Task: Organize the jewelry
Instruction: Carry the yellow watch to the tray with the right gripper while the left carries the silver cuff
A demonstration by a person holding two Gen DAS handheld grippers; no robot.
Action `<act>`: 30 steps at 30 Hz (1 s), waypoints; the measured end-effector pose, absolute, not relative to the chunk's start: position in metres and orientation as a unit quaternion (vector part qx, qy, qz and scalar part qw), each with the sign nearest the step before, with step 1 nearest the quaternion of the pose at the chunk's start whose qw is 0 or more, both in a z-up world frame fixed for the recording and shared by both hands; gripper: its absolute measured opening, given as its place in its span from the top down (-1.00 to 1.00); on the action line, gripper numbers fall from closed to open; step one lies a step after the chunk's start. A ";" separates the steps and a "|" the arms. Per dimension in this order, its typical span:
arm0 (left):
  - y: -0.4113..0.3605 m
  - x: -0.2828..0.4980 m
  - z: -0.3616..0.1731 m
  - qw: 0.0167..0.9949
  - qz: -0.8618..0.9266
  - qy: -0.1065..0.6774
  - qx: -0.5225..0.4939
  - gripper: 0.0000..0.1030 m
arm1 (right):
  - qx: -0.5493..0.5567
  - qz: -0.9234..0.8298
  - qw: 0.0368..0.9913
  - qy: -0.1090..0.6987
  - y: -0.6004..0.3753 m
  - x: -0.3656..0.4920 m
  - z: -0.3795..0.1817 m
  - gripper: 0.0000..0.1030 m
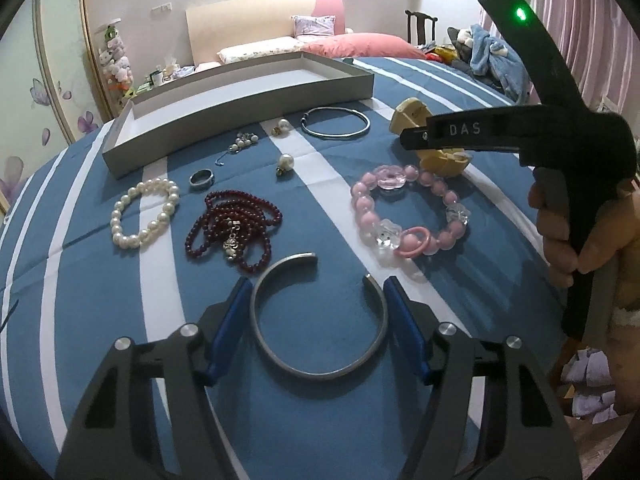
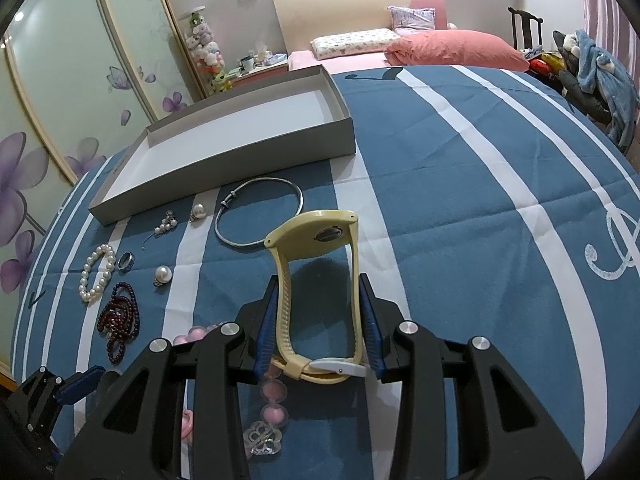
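Right wrist: right gripper [image 2: 318,328] fingers pinching watch [image 2: 316,280]; left gripper [image 1: 318,320] fingers spread, flanking cuff [image 1: 318,316].

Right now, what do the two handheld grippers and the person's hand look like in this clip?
Both grippers share one build: the left gripper and right gripper have black angular frames with cut-out windows, round silver bolt heads and blue finger pads. Seen from the left wrist, the right unit is a black pistol-grip body with a green light and white "DAS" lettering. The right hand is bare, no sleeve visible.
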State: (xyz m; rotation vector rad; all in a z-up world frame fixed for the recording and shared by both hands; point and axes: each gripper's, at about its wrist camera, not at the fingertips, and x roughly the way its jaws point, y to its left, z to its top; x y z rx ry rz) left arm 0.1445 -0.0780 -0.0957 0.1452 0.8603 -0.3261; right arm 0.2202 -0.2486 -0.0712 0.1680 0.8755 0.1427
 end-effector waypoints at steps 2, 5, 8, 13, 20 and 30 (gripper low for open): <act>-0.074 0.144 -0.094 0.896 -0.155 0.413 0.061 -0.27 | 0.081 0.069 0.900 0.422 -0.249 0.220 -0.071 0.25; -0.063 0.144 -0.087 0.903 -0.145 0.401 0.046 -0.27 | 0.082 0.070 0.902 0.418 -0.249 0.221 -0.070 0.25; -0.054 0.146 -0.078 0.912 -0.134 0.386 0.032 -0.27 | 0.084 0.072 0.904 0.414 -0.249 0.221 -0.068 0.25; -0.037 0.159 -0.054 0.933 -0.096 0.346 0.018 -0.27 | 0.085 0.083 0.913 0.391 -0.246 0.223 -0.057 0.25; -0.017 0.191 -0.016 0.956 -0.045 0.290 0.001 -0.27 | 0.084 0.098 0.928 0.349 -0.240 0.239 -0.032 0.25; -0.002 0.266 0.004 0.963 -0.006 0.270 -0.020 -0.27 | 0.059 0.111 0.943 0.309 -0.225 0.278 -0.005 0.25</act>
